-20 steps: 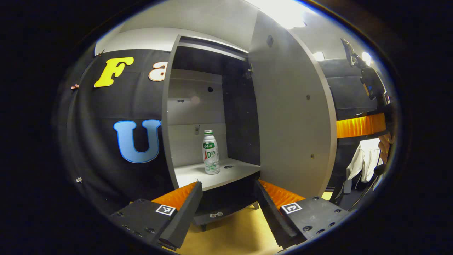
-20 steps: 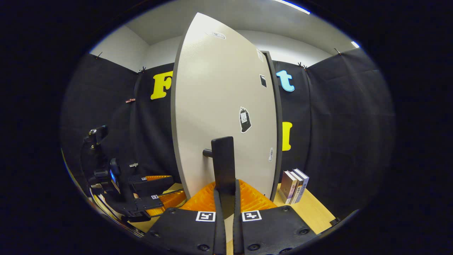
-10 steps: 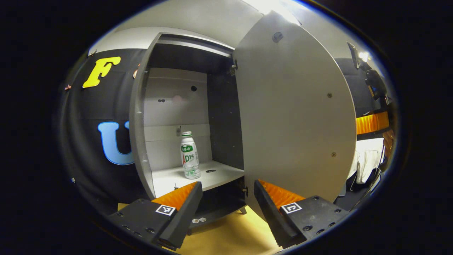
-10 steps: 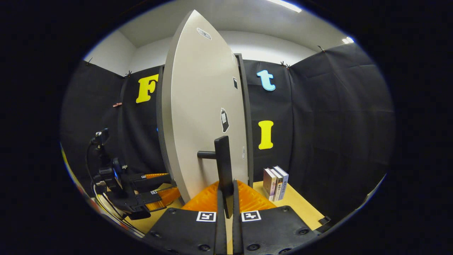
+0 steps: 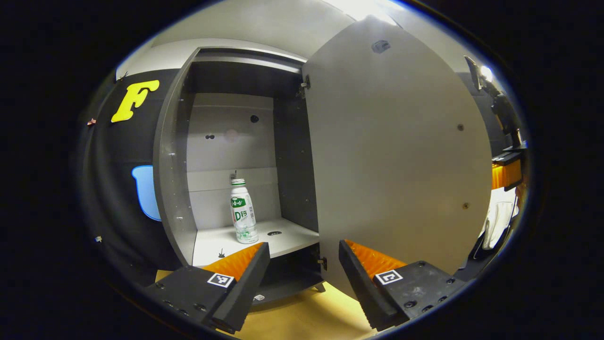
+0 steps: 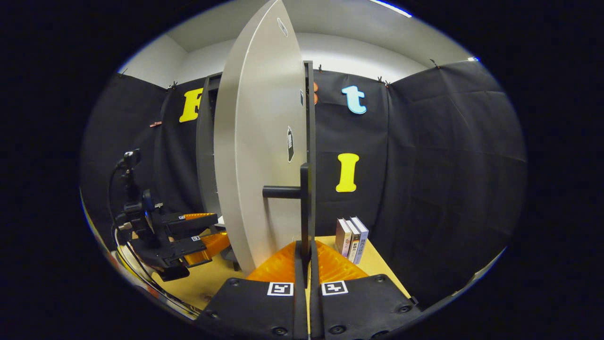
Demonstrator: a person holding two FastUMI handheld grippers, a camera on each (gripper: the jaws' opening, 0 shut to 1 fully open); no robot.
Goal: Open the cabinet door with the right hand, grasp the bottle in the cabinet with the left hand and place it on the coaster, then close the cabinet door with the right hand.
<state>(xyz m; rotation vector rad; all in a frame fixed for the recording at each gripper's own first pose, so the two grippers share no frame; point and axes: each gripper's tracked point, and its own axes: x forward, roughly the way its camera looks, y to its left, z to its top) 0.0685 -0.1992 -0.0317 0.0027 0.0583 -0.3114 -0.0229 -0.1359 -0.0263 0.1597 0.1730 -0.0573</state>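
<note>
- In the right gripper view, we see our right hand-held gripper (image 6: 305, 264) with its fingers pressed together on the flat black bar handle (image 6: 305, 208) of the tall grey cabinet door (image 6: 257, 156).
- The door stands swung wide, nearly edge-on to that camera, with the handle held off its face by a short black post.
- In the left gripper view, our left hand-held gripper (image 5: 302, 278) has its fingers spread wide apart, holding nothing, above the light wooden surface (image 5: 306, 316) in front of the grey cabinet (image 5: 174, 189).
- Seen from the right gripper view, the left hand-held gripper sits to the left of the door, low over the surface.
- The white plastic bottle with a green cap and printed label (image 5: 244, 211) stands upright on the cabinet's pale lower shelf (image 5: 283, 236), left of the door, well apart from the left gripper's fingertips.
- A row of three upright books (image 6: 351, 238) stands on the surface to the right of the door, near the booth wall.
</note>
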